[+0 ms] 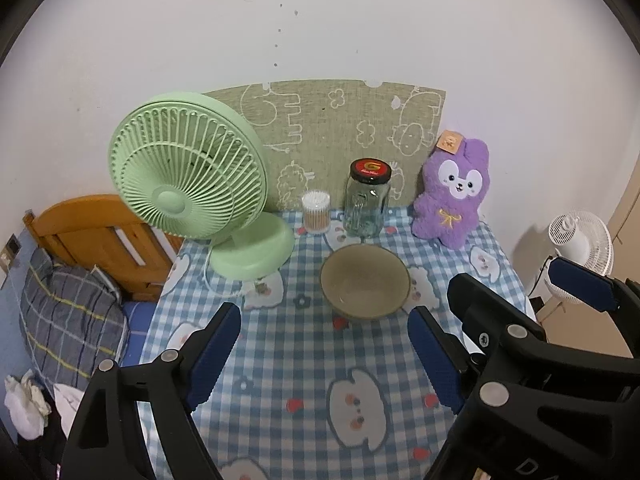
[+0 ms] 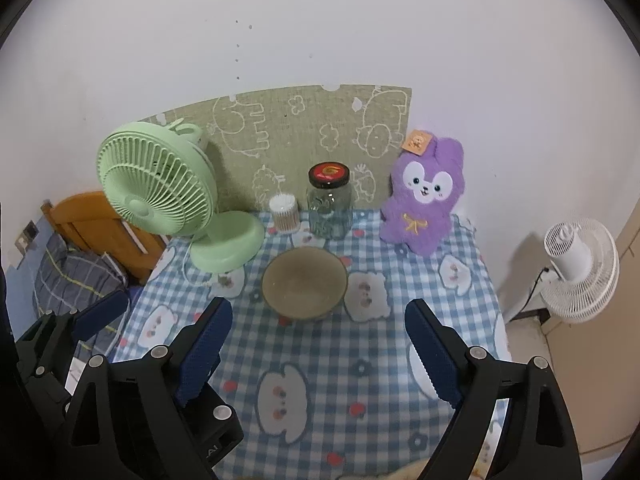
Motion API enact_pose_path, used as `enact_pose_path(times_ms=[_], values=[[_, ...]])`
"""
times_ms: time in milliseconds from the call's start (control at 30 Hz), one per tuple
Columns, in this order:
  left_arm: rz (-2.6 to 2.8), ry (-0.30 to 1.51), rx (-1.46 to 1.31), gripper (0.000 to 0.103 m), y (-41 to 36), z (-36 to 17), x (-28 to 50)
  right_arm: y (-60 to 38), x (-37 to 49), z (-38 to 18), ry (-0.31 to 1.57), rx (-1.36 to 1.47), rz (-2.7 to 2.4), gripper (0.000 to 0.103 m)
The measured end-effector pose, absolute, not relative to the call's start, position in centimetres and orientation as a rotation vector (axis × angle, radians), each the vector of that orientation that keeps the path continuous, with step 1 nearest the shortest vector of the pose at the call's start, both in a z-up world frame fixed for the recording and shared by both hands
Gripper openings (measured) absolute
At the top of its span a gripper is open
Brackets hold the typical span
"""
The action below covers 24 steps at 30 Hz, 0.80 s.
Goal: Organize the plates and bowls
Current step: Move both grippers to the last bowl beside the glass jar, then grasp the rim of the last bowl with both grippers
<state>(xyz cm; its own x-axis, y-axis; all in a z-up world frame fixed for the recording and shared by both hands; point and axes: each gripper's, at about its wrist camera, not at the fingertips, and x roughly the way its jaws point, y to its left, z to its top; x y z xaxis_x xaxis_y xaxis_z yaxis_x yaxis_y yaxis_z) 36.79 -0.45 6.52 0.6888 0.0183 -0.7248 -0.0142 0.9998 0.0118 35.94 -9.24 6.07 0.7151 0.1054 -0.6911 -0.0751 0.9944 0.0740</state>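
Observation:
An empty olive-brown bowl [image 1: 365,289] [image 2: 305,284] stands upright on the blue checked tablecloth [image 1: 304,360] [image 2: 340,360], toward the back of the table. My left gripper [image 1: 324,315] is open, hovering in front of the bowl with nothing between its blue pads. Beside it, my right gripper [image 2: 319,309] is open too, holds nothing and stays short of the bowl. In the left wrist view a blue pad [image 1: 578,285] of the right gripper shows at the right edge. No plate is clearly in view.
Behind the bowl stand a green desk fan [image 1: 188,184] [image 2: 160,196], a cotton-swab tub [image 1: 316,212], a glass jar with a red-and-black lid [image 1: 368,204] [image 2: 329,204] and a purple plush toy [image 1: 452,196] [image 2: 424,200]. A bed [image 1: 72,312] lies left; a white floor fan [image 2: 580,268] stands right.

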Motion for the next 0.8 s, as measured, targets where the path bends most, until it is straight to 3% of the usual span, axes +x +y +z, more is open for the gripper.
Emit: enact_pose_path(times_ms=[800], values=[[-0.034,0.859,-0.017,0.087,0.9,0.8,47.7,-8.8,46.3,0.4,0.807,0.062,0.086,0.09]])
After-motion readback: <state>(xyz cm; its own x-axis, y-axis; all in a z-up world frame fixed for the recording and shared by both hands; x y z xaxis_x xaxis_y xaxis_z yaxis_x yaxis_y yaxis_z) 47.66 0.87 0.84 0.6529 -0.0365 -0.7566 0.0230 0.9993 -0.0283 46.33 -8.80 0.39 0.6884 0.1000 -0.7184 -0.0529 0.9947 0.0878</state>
